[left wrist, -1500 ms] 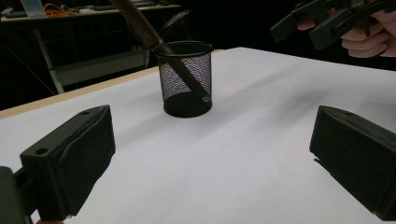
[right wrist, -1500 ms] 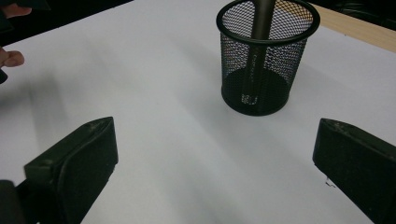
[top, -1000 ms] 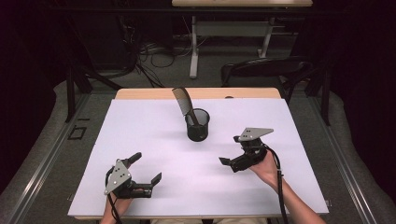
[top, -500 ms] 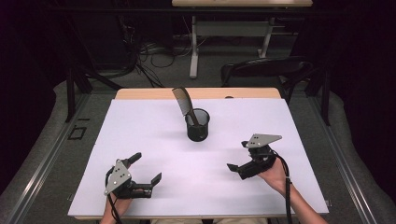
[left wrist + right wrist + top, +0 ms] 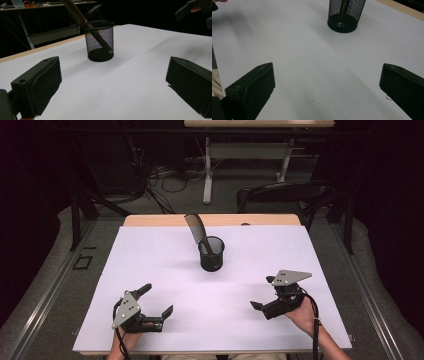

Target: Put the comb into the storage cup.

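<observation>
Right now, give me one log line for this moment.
left gripper: open, empty | right gripper: open, empty | mesh cup: upright, mid-table | comb: leaning inside cup

The bench (image 5: 150, 270) is white with a pale wood edge at the far side. The cup (image 5: 211, 254) is black wire mesh, holding a dark ribbed file (image 5: 196, 227). Both grippers, left (image 5: 155, 301) and right (image 5: 263, 293), are black with grey plates.

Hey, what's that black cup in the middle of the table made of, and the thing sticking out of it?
The cup looks like black metal wire mesh with a matte finish: light passes through its fine grid wall, above a solid base. The leaning tool looks like a dark, ridged handle, possibly plastic or rubber; I can't tell for certain.
</observation>
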